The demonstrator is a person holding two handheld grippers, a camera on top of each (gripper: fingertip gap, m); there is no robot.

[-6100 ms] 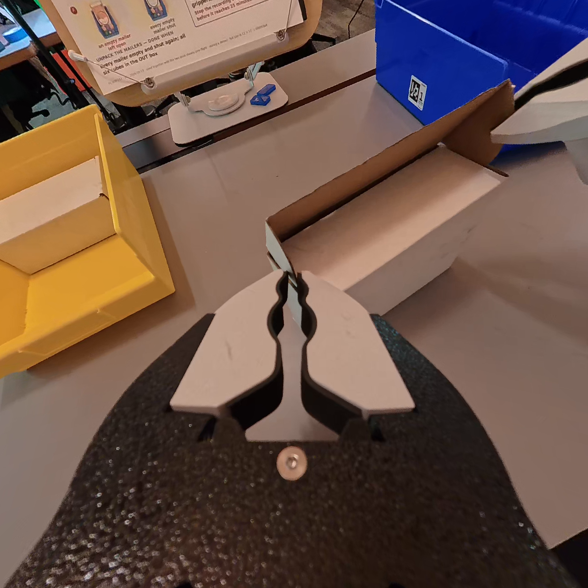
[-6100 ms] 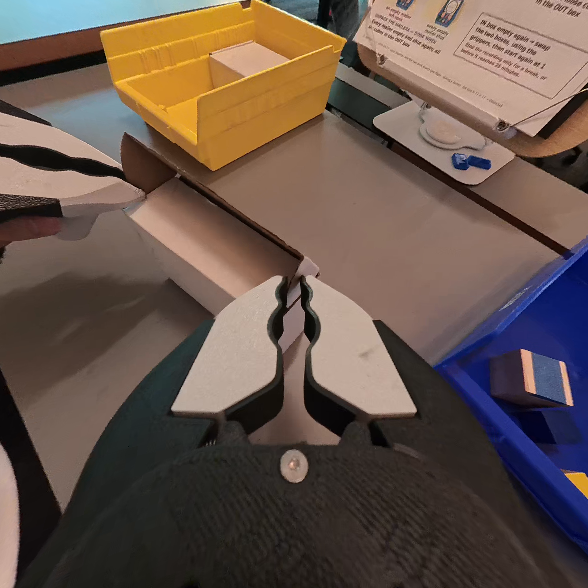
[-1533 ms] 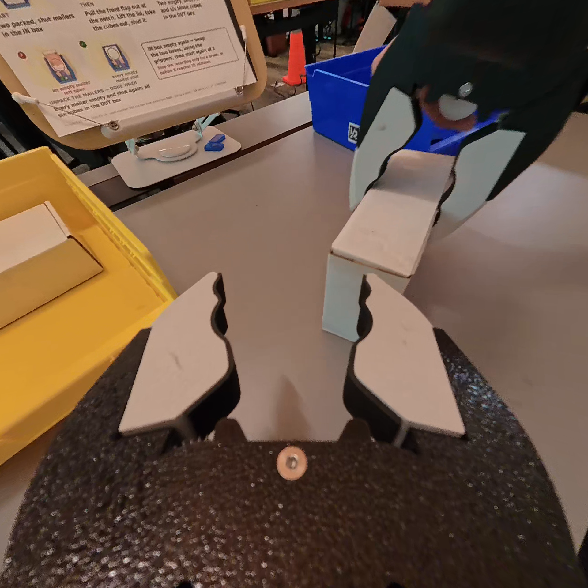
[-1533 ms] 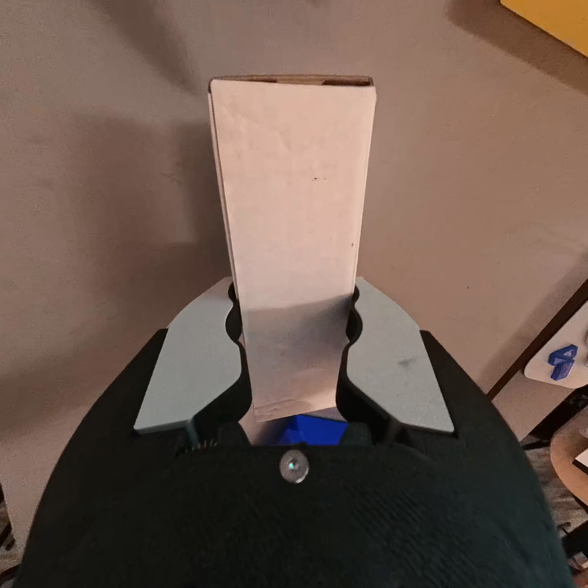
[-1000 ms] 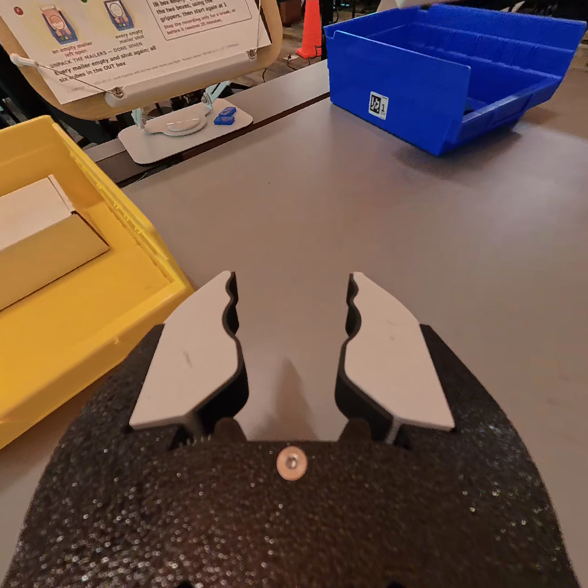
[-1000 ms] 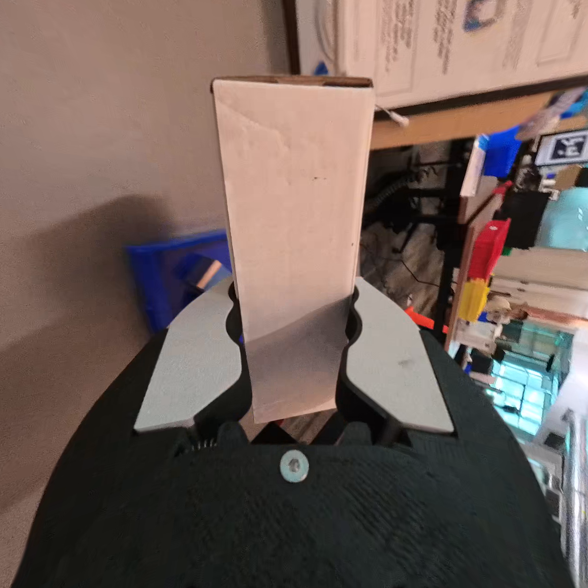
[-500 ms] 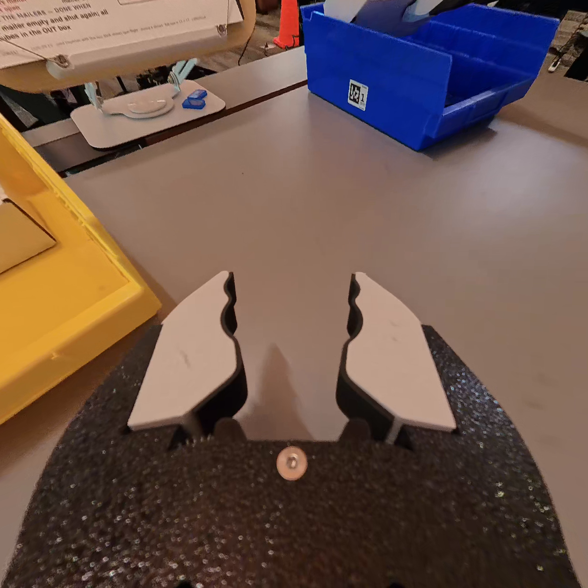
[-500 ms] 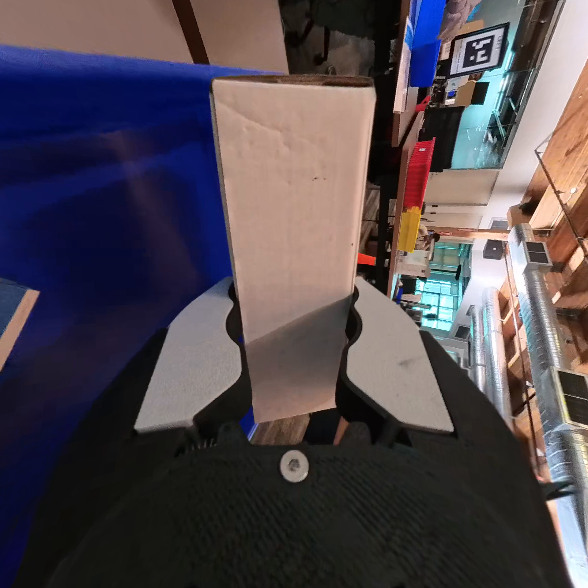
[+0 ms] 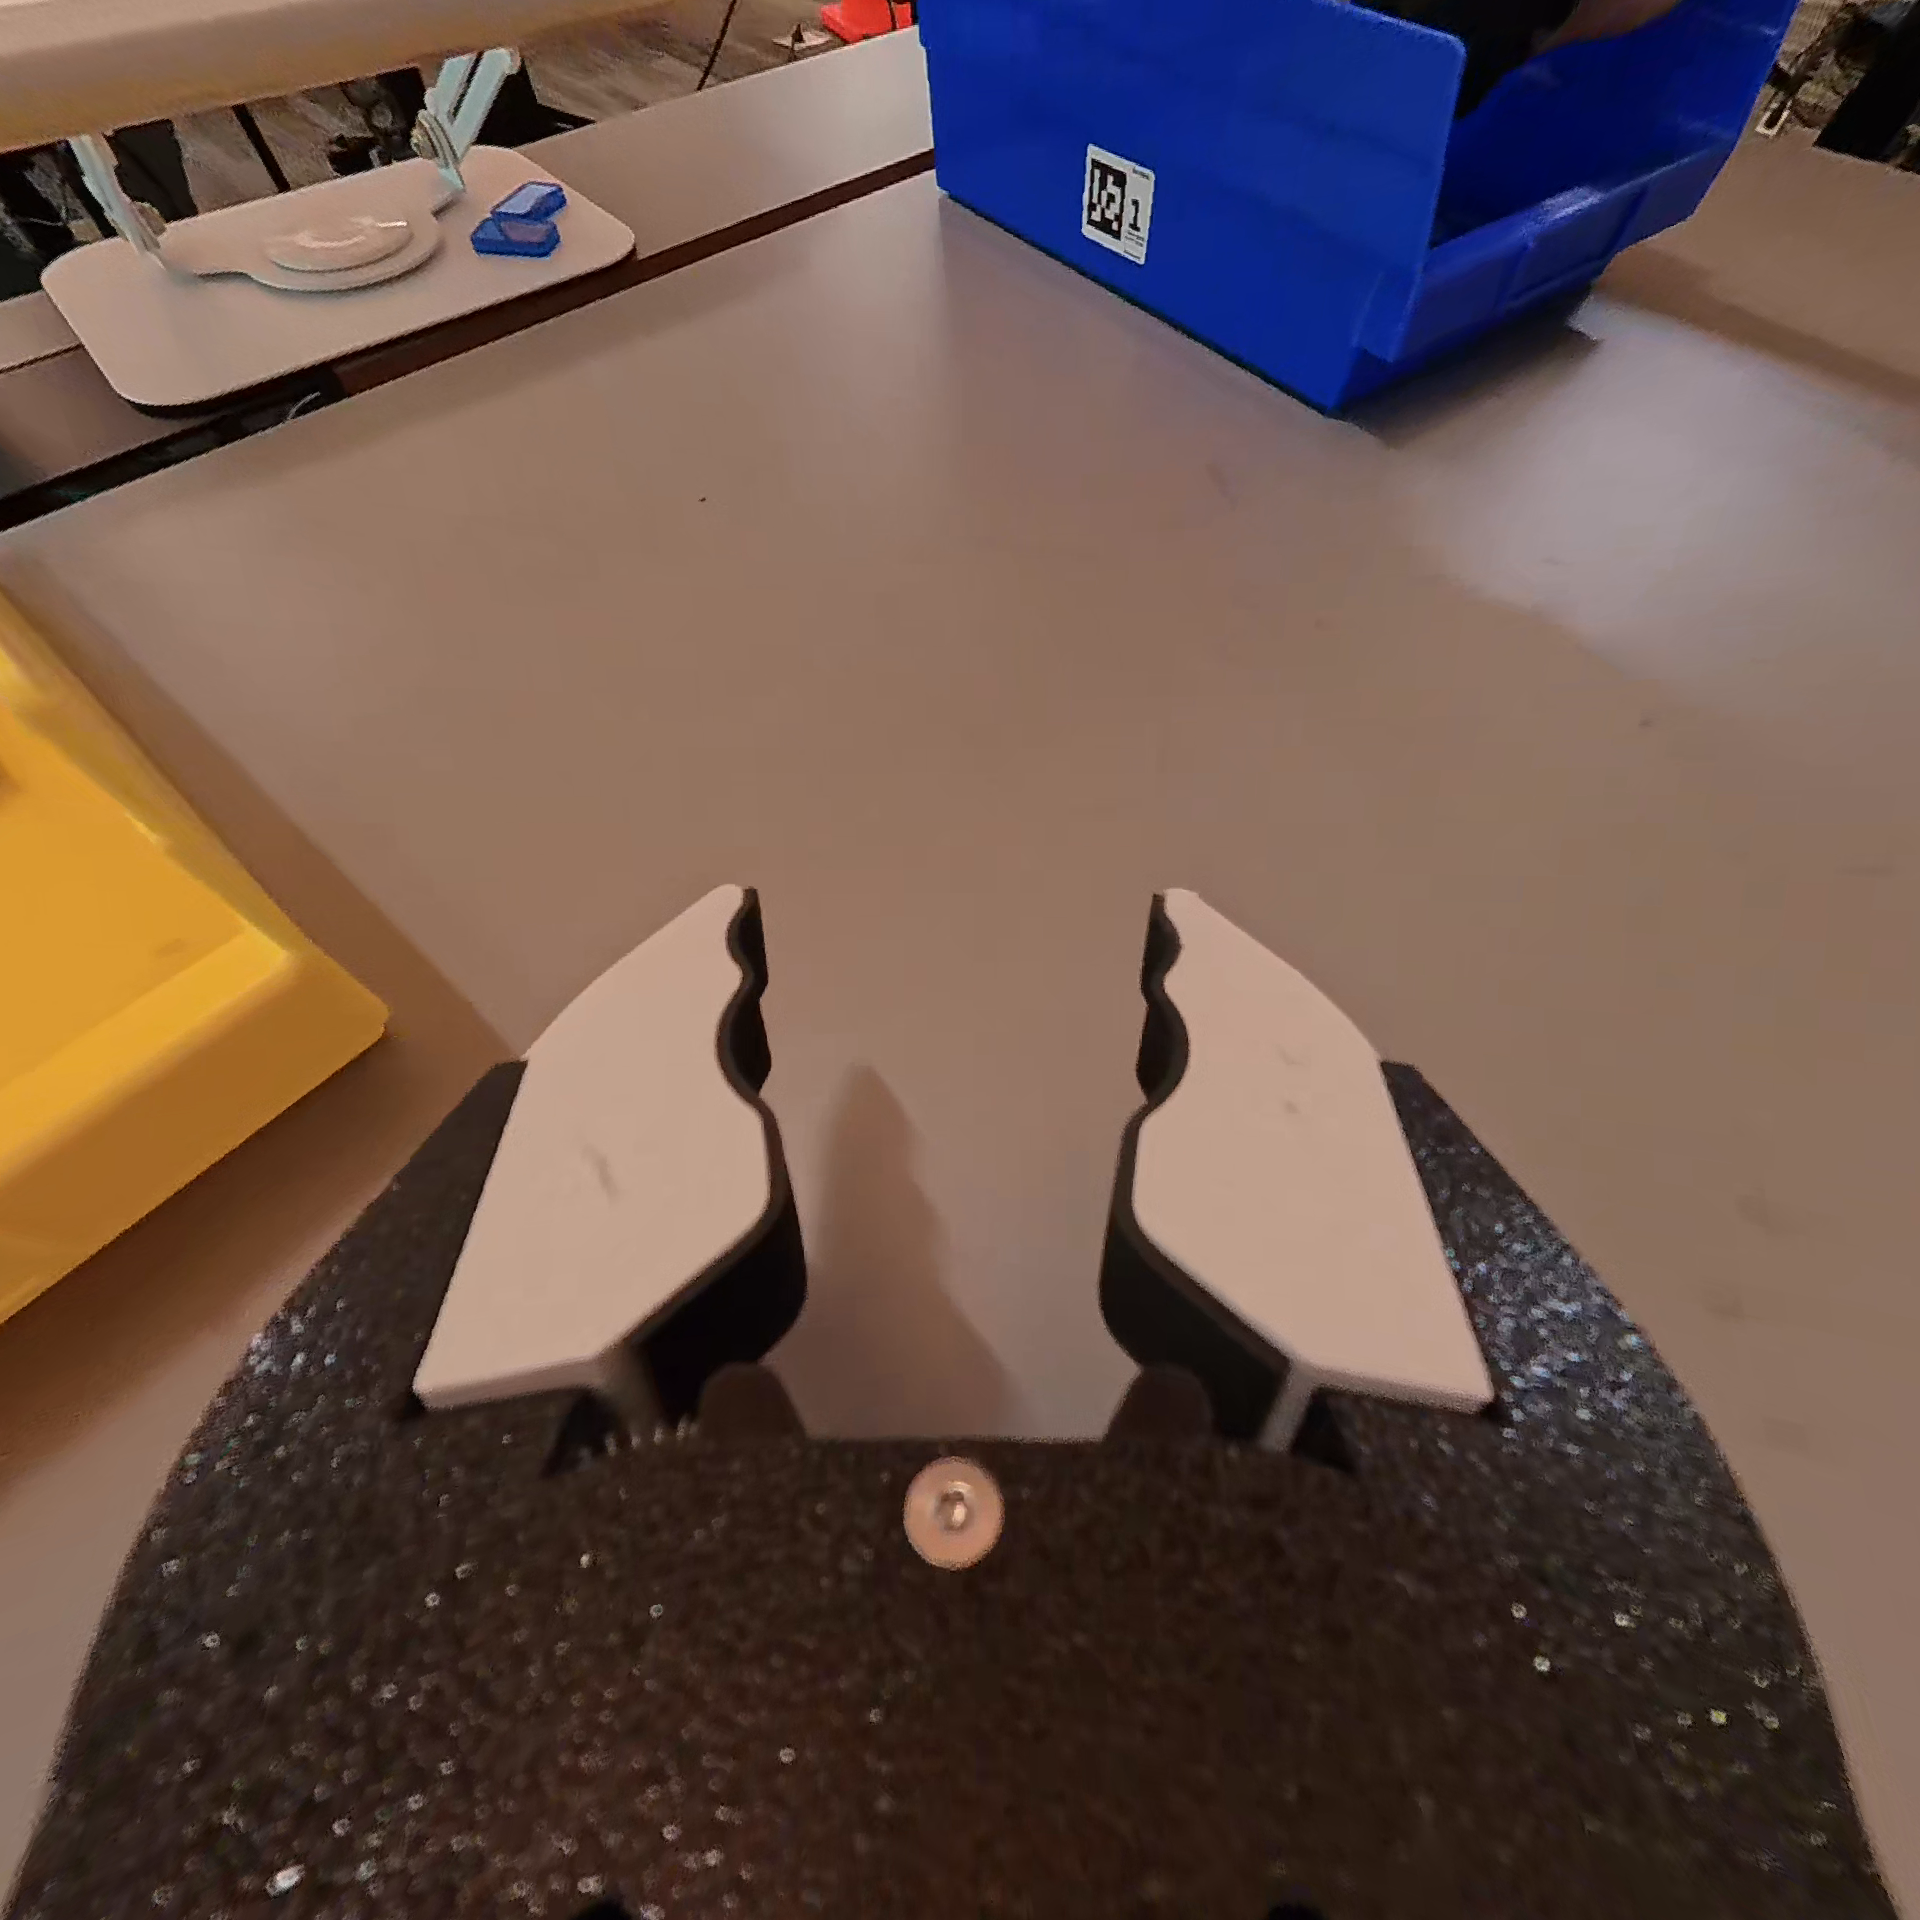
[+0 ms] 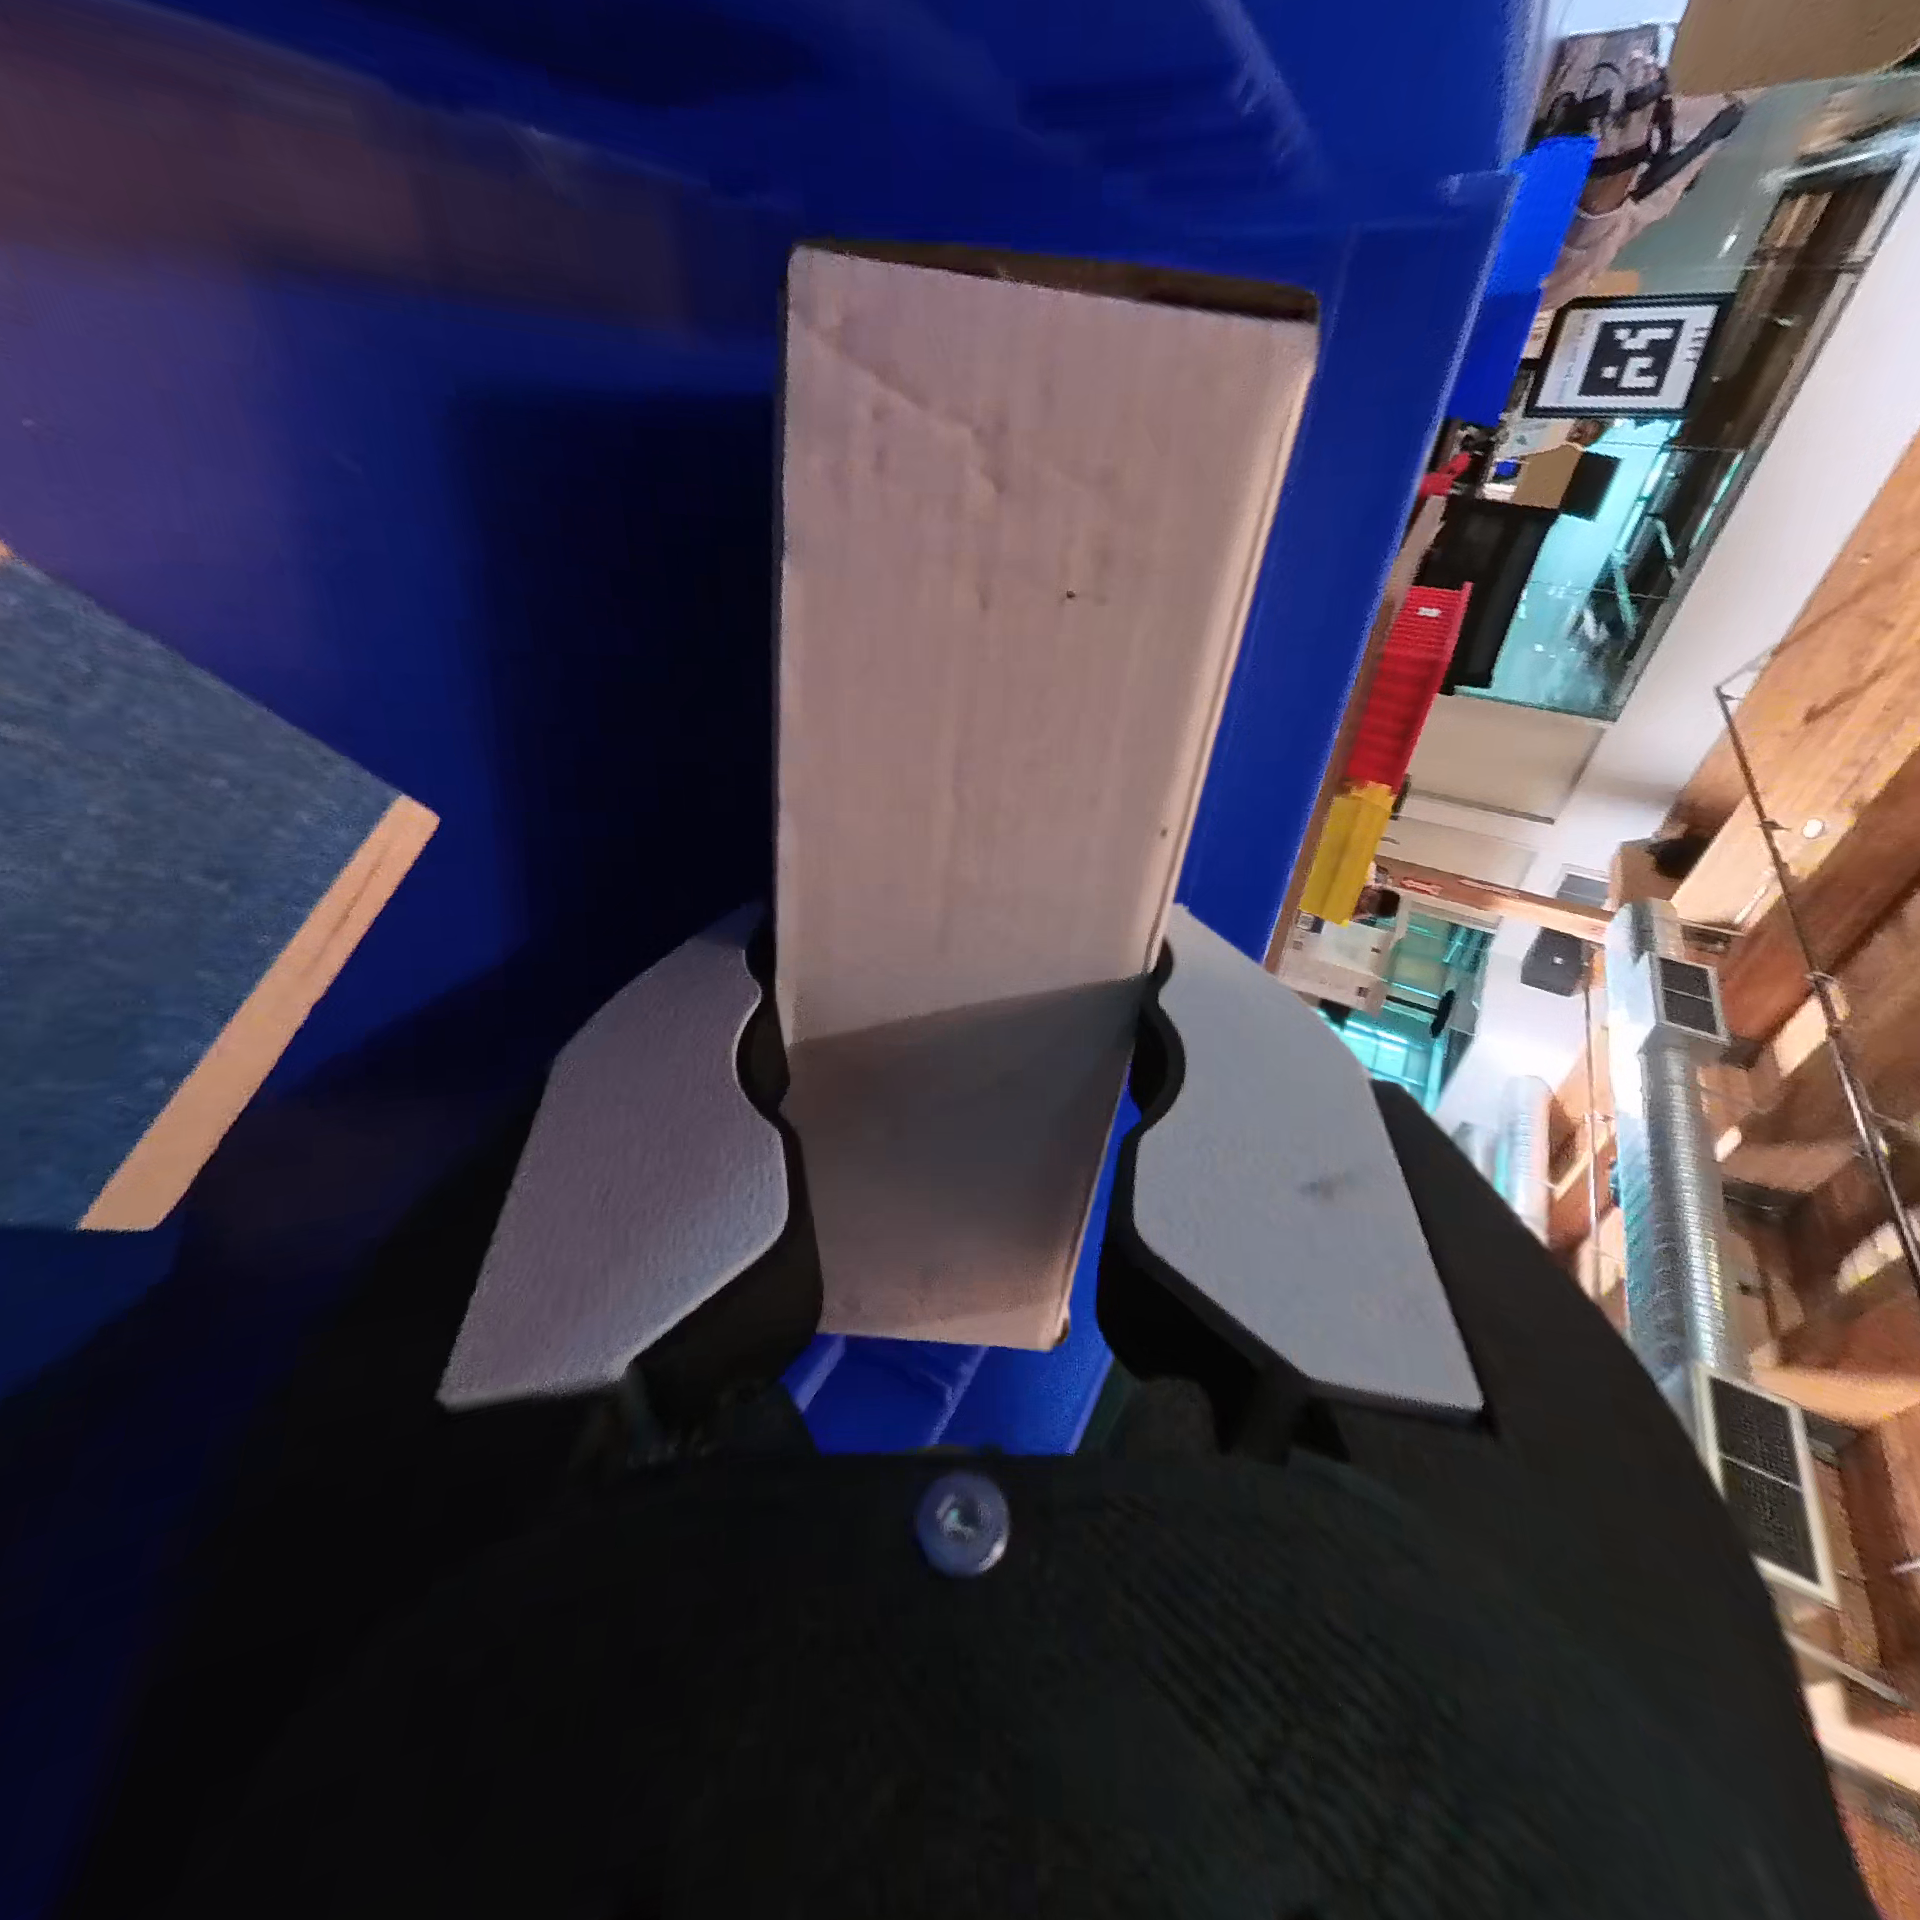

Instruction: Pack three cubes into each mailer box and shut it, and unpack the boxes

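My right gripper (image 10: 961, 940) is shut on a shut white mailer box (image 10: 1023, 644) and holds it by its sides, end forward, inside the blue bin (image 10: 416, 364). A cube with a blue face and a wooden edge (image 10: 156, 883) lies in that bin at the left. My left gripper (image 9: 951, 904) is open and empty, low over the grey table (image 9: 1039, 582). In the left wrist view the blue bin (image 9: 1299, 177) stands at the far right, with the dark right gripper partly showing inside it.
A yellow bin (image 9: 135, 997) sits at the left edge of the left wrist view. A white stand base (image 9: 312, 270) with a small blue piece (image 9: 520, 218) stands at the back left beyond a table seam. Shelves and a room lie behind the blue bin. The tips of one gripper are about 45 centimeters away from the tips of the other.
My right gripper has carried the mailer box from the table up into the blue bin. My left gripper has stayed open and drifted right, so the yellow bin has slid out of view.
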